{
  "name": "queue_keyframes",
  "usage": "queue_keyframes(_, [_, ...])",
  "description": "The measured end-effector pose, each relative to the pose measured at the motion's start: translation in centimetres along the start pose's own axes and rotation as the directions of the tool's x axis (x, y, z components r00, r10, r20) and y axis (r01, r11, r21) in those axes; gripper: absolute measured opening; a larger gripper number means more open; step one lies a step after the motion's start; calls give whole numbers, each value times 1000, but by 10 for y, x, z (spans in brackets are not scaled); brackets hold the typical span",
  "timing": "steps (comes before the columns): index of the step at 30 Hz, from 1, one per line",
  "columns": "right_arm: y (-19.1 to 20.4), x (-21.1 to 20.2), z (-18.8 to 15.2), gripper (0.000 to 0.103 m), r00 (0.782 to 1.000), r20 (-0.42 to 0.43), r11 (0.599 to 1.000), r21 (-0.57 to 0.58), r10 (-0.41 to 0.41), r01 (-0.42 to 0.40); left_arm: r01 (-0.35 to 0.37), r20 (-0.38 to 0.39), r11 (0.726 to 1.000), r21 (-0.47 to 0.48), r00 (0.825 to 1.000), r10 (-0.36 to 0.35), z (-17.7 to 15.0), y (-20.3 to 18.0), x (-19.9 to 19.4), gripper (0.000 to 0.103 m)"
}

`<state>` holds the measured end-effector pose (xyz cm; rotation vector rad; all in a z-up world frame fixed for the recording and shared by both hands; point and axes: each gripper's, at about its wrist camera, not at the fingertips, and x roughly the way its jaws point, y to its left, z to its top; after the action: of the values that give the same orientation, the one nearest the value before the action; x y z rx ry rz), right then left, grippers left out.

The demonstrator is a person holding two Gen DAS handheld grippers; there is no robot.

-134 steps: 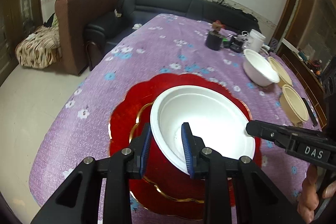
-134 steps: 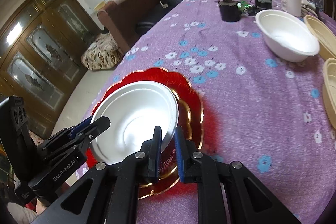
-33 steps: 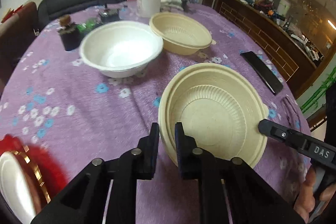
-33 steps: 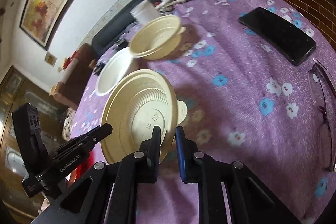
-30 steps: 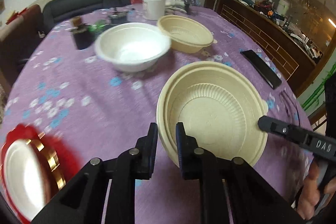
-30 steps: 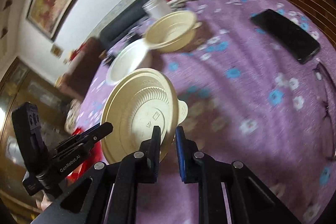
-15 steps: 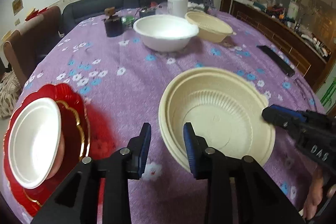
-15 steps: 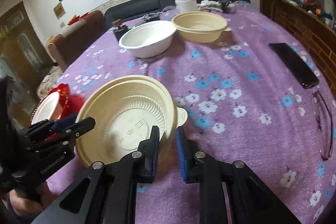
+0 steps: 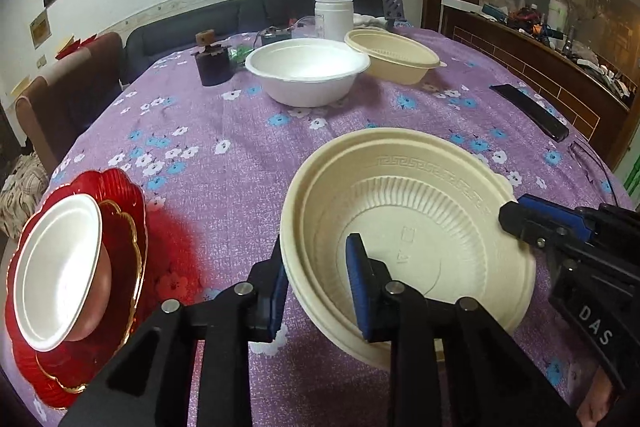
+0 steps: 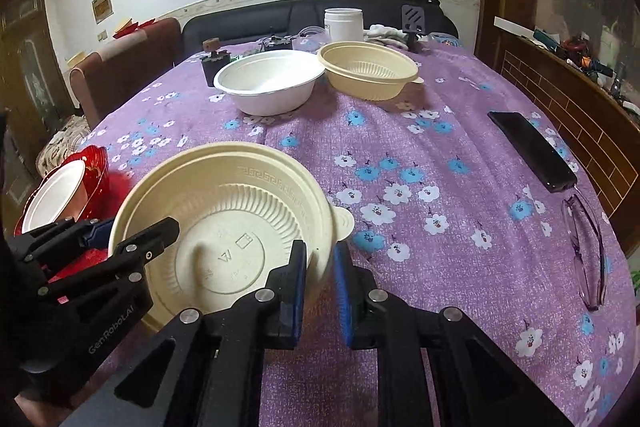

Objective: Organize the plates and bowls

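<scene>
Cream bowl [image 9: 408, 227], ribbed inside with a key-pattern band below its rim, is held between both grippers just above the purple flowered surface [image 9: 240, 147], near its front edge. The left gripper [image 9: 316, 287] straddles the bowl's left wall, 1 blue pad outside and 1 inside; its jaws have just been closing slightly from a wider gap, and whether the pads press on the wall cannot be told. The right gripper [image 10: 320, 283] is nearly closed on the bowl's right rim beside a small tab, with the wall pinched between its pads. At the left edge of the surface a red scalloped plate [image 9: 128, 211] is seen carrying a small white bowl [image 9: 56, 267], which sits tilted. Farther back, a larger white bowl [image 9: 306, 71] is placed just beside a second cream bowl [image 9: 394, 57]. Behind these stand a white jar [image 9: 334, 17] and a dark cup [image 9: 212, 67]. A black phone [image 10: 532, 149] and a pair of glasses [image 10: 588, 251] lie well to the right.
</scene>
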<state>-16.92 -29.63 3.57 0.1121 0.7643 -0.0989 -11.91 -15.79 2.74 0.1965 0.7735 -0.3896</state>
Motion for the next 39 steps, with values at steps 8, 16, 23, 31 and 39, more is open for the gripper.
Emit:
queue_keyframes(8, [5, -4, -1, 15, 1000, 16, 1000, -20, -24, 25, 3, 13, 1000, -5, 1000, -3, -1, 1, -3, 25])
queue_keyframes(16, [7, -4, -2, 15, 999, 19, 999, -32, -42, 43, 0, 14, 1000, -4, 1000, 1, -1, 1, -3, 24])
queue_keyframes(23, [10, -4, -3, 15, 998, 19, 997, -46, -56, 57, 5, 14, 1000, -9, 1000, -5, -1, 1, -3, 24])
queue_keyframes(31, [11, -4, -4, 15, 998, 21, 997, -48, -63, 64, 2, 25, 1000, -12, 1000, -2, -2, 2, -5, 22])
queue_keyframes(39, [10, -3, -5, 15, 998, 23, 997, -44, -63, 64, -5, 24, 1000, -3, 1000, 5, -2, 0, -4, 22])
